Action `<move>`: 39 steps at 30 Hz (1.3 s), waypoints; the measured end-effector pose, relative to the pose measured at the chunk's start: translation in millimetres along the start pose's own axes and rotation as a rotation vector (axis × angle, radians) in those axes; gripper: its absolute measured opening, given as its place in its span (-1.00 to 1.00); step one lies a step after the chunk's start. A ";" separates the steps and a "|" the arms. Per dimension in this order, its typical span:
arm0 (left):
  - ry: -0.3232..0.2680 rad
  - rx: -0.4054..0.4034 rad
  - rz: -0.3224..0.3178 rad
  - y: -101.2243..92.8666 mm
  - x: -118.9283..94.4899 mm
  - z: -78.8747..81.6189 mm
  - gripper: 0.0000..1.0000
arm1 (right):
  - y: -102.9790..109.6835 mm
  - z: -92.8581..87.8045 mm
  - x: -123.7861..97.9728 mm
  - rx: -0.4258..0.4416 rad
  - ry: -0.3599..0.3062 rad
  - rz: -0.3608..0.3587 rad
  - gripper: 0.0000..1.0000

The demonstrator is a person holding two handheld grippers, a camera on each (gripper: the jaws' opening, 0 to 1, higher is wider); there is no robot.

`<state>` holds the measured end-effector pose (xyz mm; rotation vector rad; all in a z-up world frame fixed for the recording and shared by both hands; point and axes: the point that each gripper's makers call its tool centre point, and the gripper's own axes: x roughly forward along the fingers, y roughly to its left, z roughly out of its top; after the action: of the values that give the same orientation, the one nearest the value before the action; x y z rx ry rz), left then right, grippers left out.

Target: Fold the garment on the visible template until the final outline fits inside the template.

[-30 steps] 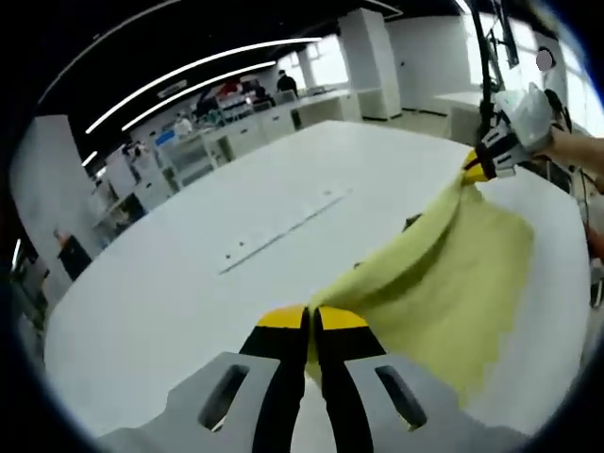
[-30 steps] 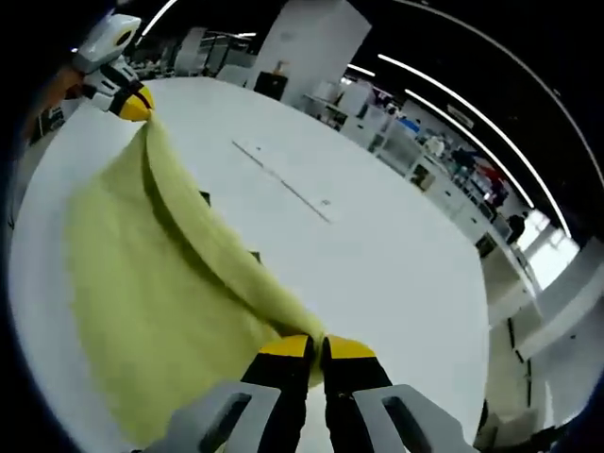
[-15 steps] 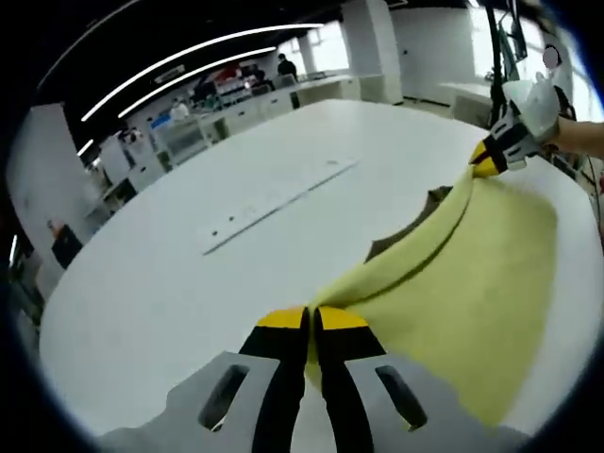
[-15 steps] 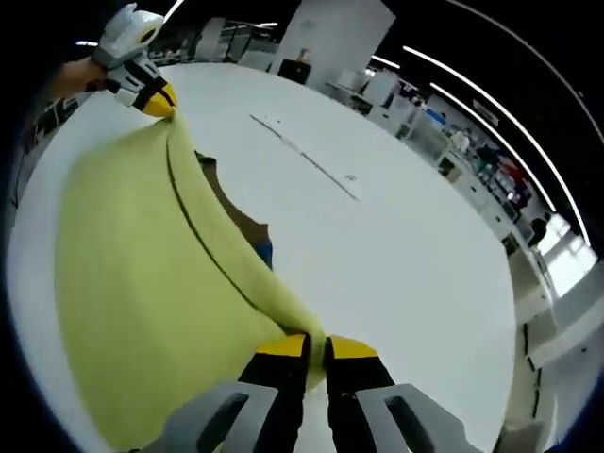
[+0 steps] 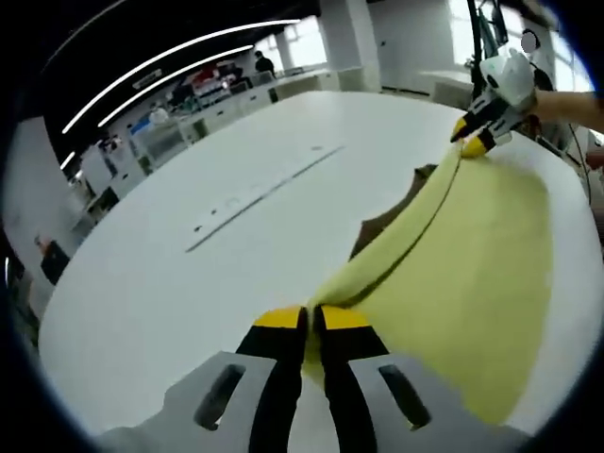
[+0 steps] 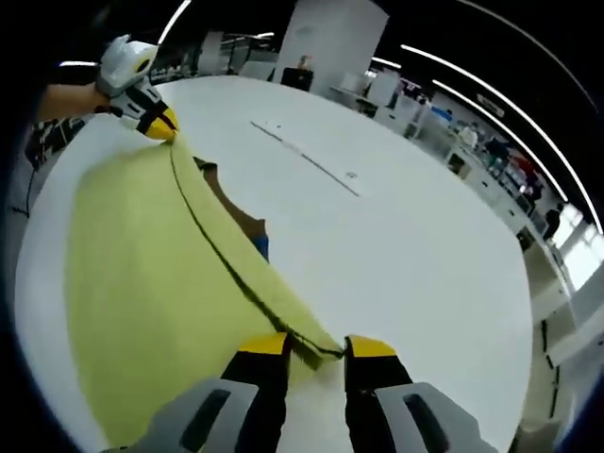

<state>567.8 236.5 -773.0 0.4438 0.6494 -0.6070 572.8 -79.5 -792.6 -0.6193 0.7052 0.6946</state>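
A broad white surface (image 5: 189,255) is seen, rounded at its far edge, with a great deal of bare room left beyond the cloth and a thin straight seam (image 5: 260,193) with small marks running across its middle; in the right gripper view the same surface (image 6: 415,245) stretches away bare toward distant benches. On it a yellow garment (image 5: 472,274) is spread, its near long edge lifted in a raised fold, so that its long axis runs from one gripper to the other; in the right gripper view the garment (image 6: 142,283) is seen lying flat to the left of that ridge. Under the raised edge a dark brownish template (image 5: 382,226) is partly uncovered, and in the right gripper view the template (image 6: 241,222) is shown with a small blue patch beside it. The left gripper (image 5: 309,321) is held low over the surface with its yellow-tipped jaws pressed together on the garment's near corner; it is also seen far off in the right gripper view (image 6: 160,125), pinching the cloth, with a hand behind it. The right gripper (image 6: 316,347) is seen with its jaws spread apart, the garment's corner lying between them; in the left gripper view it (image 5: 472,142) is met at the far corner.
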 end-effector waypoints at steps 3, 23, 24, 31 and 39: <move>0.007 0.040 -0.024 -1.2 -0.7 -3.5 -0.76 | -0.9 0.6 -0.7 -0.038 0.003 -0.004 -0.61; -0.063 -0.247 0.170 37.0 3.1 -6.4 -0.86 | -27.2 -5.0 7.0 0.550 -0.044 -0.153 -0.85; -0.060 -0.260 0.169 37.3 2.2 -9.0 -0.84 | -27.2 -4.9 6.5 0.545 -0.046 -0.149 -0.83; -0.109 -0.433 0.134 35.9 -12.3 -18.0 -0.60 | -19.6 0.9 -5.2 0.580 -0.064 -0.093 -0.37; -0.165 -0.484 0.076 27.3 -42.3 -24.8 -0.24 | 5.9 6.1 -29.4 0.547 -0.064 -0.002 -0.10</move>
<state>548.0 286.6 -757.1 -0.0340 0.5952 -0.3906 554.2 -81.9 -768.5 -0.0952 0.7931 0.4855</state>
